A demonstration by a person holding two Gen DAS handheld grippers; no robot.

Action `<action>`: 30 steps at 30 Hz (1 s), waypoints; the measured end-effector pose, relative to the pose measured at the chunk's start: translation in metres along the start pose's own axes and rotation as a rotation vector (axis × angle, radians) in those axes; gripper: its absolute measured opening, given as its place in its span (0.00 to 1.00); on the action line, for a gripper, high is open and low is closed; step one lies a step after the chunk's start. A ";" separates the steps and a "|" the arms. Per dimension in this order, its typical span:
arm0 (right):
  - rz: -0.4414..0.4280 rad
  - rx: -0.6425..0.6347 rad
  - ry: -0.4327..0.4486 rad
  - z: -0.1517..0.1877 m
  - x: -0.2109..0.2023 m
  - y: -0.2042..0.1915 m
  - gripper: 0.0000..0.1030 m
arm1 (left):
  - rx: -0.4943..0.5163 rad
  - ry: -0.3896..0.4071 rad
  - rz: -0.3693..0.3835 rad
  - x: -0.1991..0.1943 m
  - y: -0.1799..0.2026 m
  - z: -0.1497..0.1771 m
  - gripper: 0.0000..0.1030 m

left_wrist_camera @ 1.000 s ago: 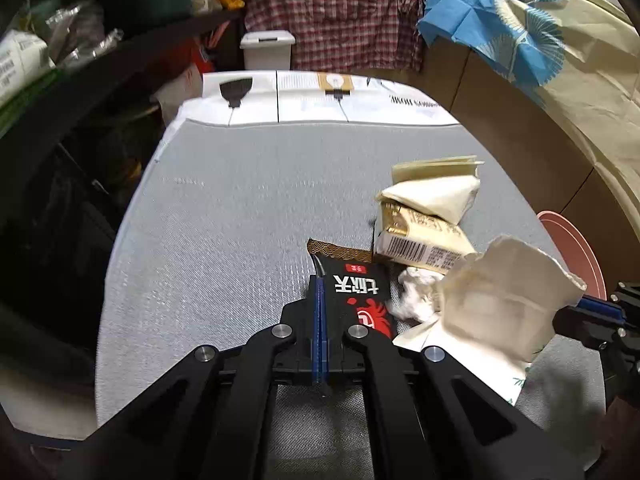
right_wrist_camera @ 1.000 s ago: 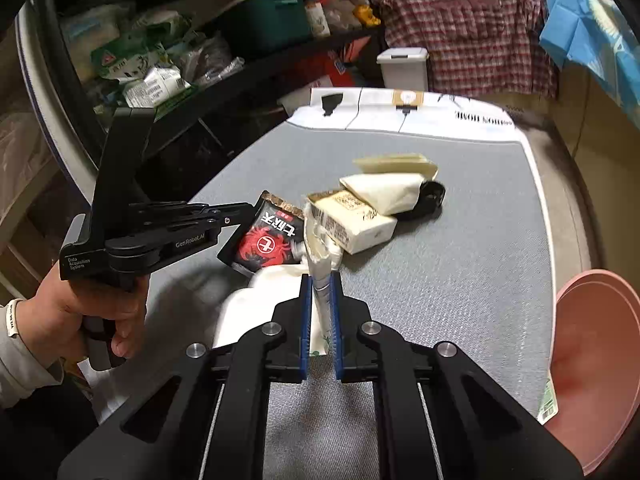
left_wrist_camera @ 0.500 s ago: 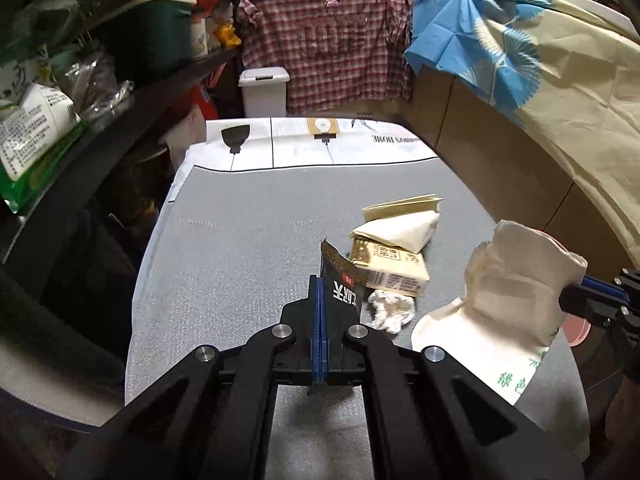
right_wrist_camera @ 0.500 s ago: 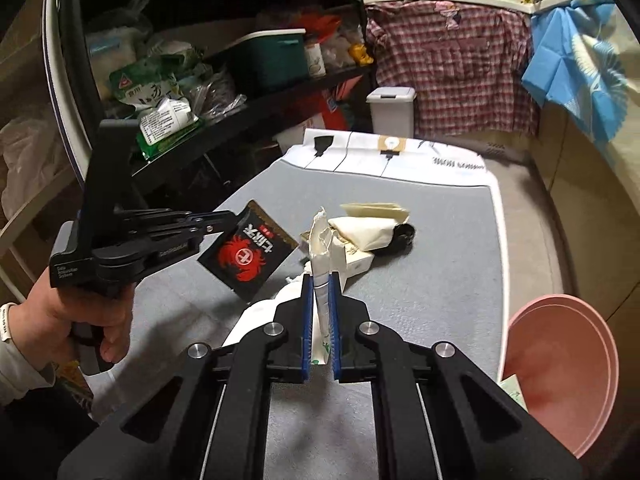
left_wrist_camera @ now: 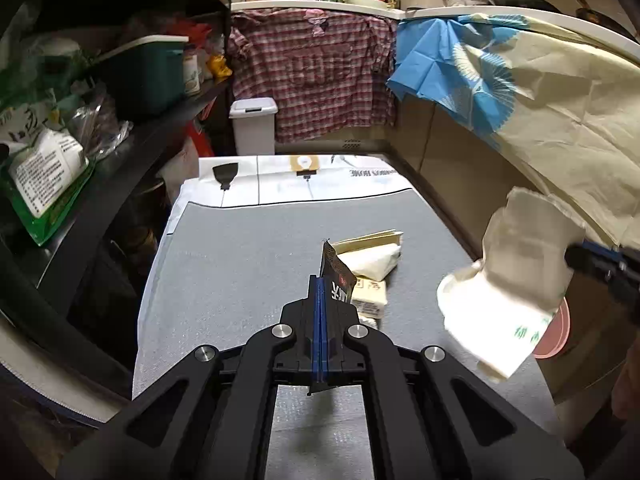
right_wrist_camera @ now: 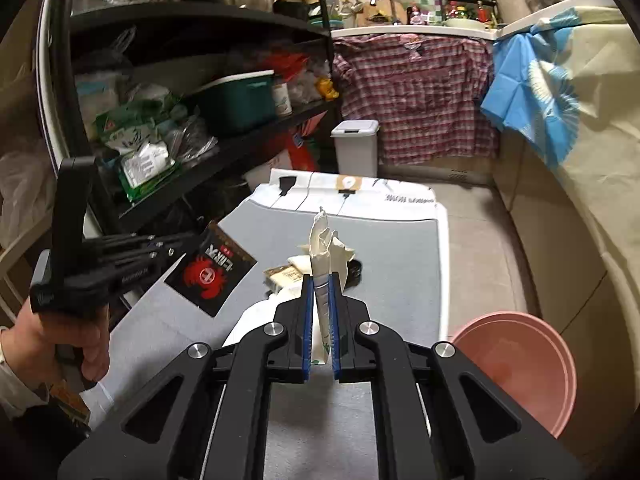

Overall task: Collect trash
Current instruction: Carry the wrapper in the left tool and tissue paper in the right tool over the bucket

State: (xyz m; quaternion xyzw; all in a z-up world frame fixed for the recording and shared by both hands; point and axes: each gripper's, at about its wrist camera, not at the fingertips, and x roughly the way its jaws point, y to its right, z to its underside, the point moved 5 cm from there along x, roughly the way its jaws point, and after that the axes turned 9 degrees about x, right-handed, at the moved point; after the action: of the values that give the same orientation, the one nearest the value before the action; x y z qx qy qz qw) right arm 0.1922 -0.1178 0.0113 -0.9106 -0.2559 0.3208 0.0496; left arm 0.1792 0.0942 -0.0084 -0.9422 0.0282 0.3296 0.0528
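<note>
My left gripper (left_wrist_camera: 321,288) is shut on a black snack wrapper (left_wrist_camera: 335,276) with a red crab print and holds it above the grey table; the wrapper also shows in the right wrist view (right_wrist_camera: 211,269). My right gripper (right_wrist_camera: 319,284) is shut on a cream paper bag (right_wrist_camera: 323,248) with green print, lifted off the table; the bag shows at the right of the left wrist view (left_wrist_camera: 516,280). Cream paper packets (left_wrist_camera: 374,254) and a small printed box (left_wrist_camera: 370,294) lie on the grey table mat (left_wrist_camera: 240,264).
A pink basin (right_wrist_camera: 520,364) stands on the floor to the right of the table. A white bin (left_wrist_camera: 253,126) stands past the table's far end. Black shelves (left_wrist_camera: 120,148) full of bags and a green box line the left side.
Both grippers have risen well above the table with their loads. The black wrapper and the cream bag have left the mat; the rest of the trash stays put.
</note>
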 end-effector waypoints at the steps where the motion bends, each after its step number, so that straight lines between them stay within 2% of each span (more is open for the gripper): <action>1: 0.003 0.002 0.004 -0.004 -0.003 0.001 0.08 | 0.006 0.004 0.006 -0.002 0.003 -0.001 0.00; 8: 0.032 0.008 0.061 -0.036 -0.040 0.015 0.08 | 0.026 0.017 0.028 -0.008 0.016 -0.003 0.00; 14: 0.079 -0.015 0.077 -0.045 -0.055 0.034 0.08 | 0.040 0.028 0.048 -0.011 0.027 -0.009 0.00; 30: 0.197 0.065 0.084 -0.025 -0.047 0.099 0.08 | 0.087 0.025 0.091 0.006 0.064 -0.023 0.00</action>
State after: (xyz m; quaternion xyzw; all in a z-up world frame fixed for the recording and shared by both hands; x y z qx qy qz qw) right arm 0.2189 -0.2245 0.0319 -0.9418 -0.1522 0.2941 0.0580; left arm 0.1924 0.0273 0.0010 -0.9408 0.0862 0.3183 0.0785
